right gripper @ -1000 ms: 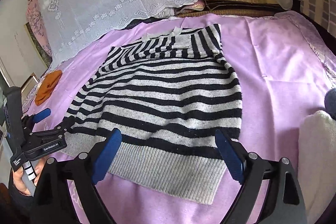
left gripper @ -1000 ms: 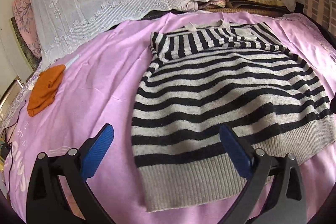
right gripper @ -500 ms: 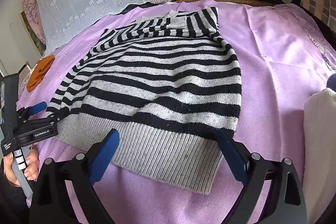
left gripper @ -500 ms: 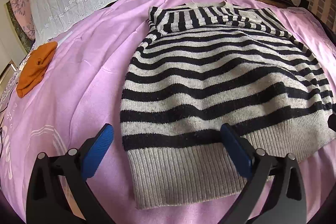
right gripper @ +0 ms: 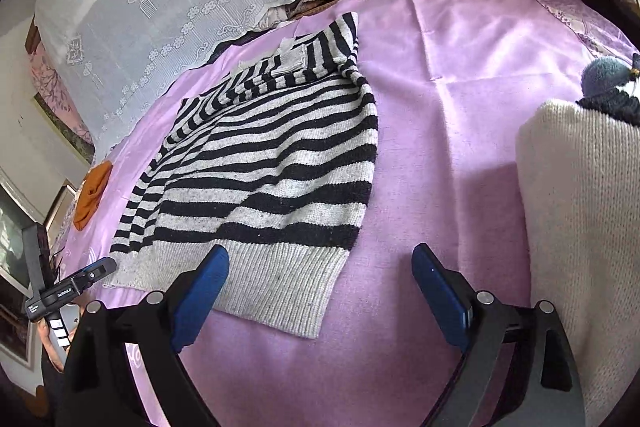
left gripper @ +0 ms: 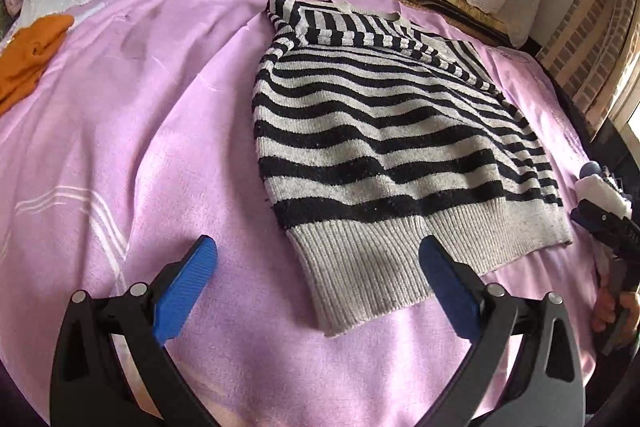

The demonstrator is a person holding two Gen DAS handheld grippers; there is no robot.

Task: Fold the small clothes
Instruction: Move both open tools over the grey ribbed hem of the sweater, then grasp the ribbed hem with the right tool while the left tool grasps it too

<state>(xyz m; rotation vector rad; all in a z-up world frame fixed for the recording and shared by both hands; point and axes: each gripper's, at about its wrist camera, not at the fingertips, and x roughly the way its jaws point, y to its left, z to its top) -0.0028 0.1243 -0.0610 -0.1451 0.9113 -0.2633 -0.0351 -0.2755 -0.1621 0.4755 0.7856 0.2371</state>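
Here, a striped sweater (left gripper: 384, 147) lies flat on a pink bedspread (left gripper: 140, 147), sleeves tucked in, ribbed hem (left gripper: 380, 267) nearest the two handheld tools. The left gripper (left gripper: 318, 273) hovers with jaws spread, the hem's near corner at its 12 o'clock; the right gripper (right gripper: 320, 277) does likewise at the opposite corner, likely so both can lift the hem toward the collar. Bare spread lies open at 9 o'clock, save an orange cloth (left gripper: 28, 59); a cream knit (right gripper: 580, 227) crowds the 3 o'clock side.
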